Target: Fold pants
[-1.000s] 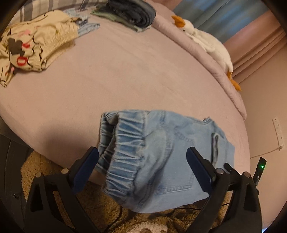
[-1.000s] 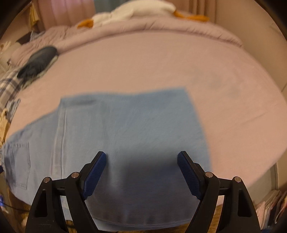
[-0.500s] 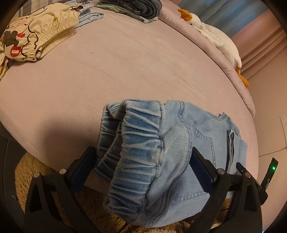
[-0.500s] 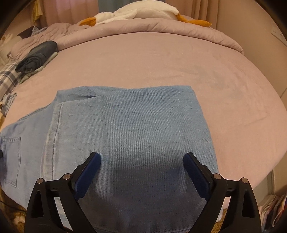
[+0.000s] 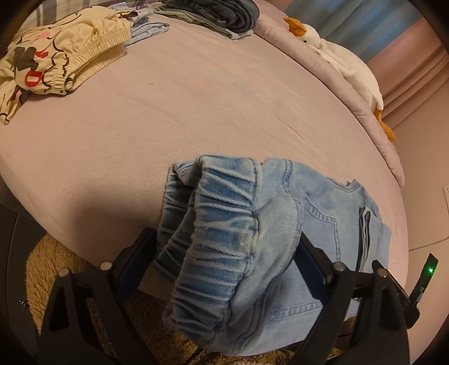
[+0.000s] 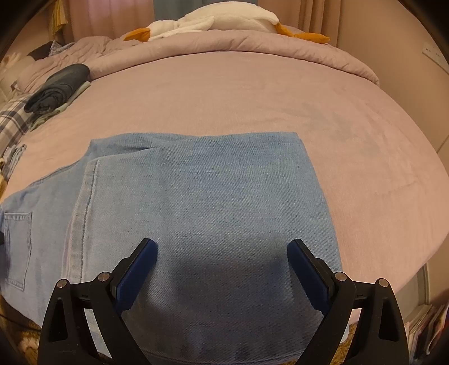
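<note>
Light blue denim pants (image 6: 202,202) lie folded on the pink bed, hanging over its near edge. In the left wrist view the gathered elastic waistband (image 5: 219,230) bulges up between my fingers, with a back pocket to its right. My left gripper (image 5: 221,252) is open, its blue pads either side of the waistband, not pressed on it. My right gripper (image 6: 221,266) is open just above the flat folded leg end, apart from the cloth.
A cream patterned garment (image 5: 56,59) and a stack of dark folded clothes (image 5: 221,14) lie at the bed's far side. A white goose plush (image 6: 213,19) rests on the rolled duvet. A beige shaggy rug (image 5: 47,269) is below the bed edge.
Both grippers have moved closer to the pants. The left one now straddles the waistband. Both stay open.
</note>
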`<state>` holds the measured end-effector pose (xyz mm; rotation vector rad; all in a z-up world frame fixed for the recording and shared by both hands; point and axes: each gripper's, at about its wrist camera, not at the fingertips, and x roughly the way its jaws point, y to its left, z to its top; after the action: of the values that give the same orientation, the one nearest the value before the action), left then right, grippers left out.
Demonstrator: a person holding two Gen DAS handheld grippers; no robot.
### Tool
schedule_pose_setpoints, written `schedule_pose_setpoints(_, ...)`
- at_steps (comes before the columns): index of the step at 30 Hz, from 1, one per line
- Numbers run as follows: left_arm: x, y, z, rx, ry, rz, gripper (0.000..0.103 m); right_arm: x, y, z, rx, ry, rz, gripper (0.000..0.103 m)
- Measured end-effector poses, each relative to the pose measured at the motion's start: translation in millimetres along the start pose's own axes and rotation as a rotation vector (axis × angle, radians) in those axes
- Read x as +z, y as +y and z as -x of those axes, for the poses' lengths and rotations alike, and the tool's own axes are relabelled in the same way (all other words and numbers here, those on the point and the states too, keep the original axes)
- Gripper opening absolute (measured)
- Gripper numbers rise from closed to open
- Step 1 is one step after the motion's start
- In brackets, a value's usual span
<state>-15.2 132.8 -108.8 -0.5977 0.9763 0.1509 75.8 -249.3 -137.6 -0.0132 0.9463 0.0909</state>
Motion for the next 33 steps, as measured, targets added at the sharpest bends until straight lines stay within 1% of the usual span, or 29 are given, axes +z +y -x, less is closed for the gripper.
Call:
schedule_pose_setpoints(9,-1.2,-2.7,2.1,0.007,0.003,0.015,0.086,-1.4,-0.4,0.6,-0.004,-0.006,0.001,0.095)
schedule_pose_setpoints(12,-1.2,-1.6,3.3,0.000,0.010,0.041,0.084,-1.6,-0.9,0.7,-0.005,-0.007,0.002,0.095)
schedule_pose_setpoints(14,-1.4,-3.3,4.3,0.009,0.007,0.041,0.082,-1.6,-1.2,0.8,-0.004,-0.007,0.003,0.095)
schedule_pose_setpoints(18,-1.9,-9.3,7.1,0.019,-0.004,0.022,0.071,-1.9,-1.2,0.9,-0.004,-0.006,0.003,0.095)
schedule_pose_setpoints(21,-2.6,-12.2,10.0,0.026,-0.010,0.026,0.069,-1.9,-1.3,1.3,-0.005,-0.007,0.003,0.095)
schedule_pose_setpoints(25,-3.5,-16.3,17.1,0.018,-0.021,0.028,0.062,-1.9,-2.7,2.1,-0.004,-0.009,0.003,0.095)
schedule_pose_setpoints(29,-5.1,-25.3,28.9,-0.004,-0.042,0.010,0.059,-1.8,-3.8,2.2,-0.002,-0.010,0.003,0.095)
schedule_pose_setpoints(33,-4.9,-39.6,42.5,-0.063,-0.066,-0.025,0.055,-1.3,-4.2,2.5,-0.002,-0.003,0.003,0.095)
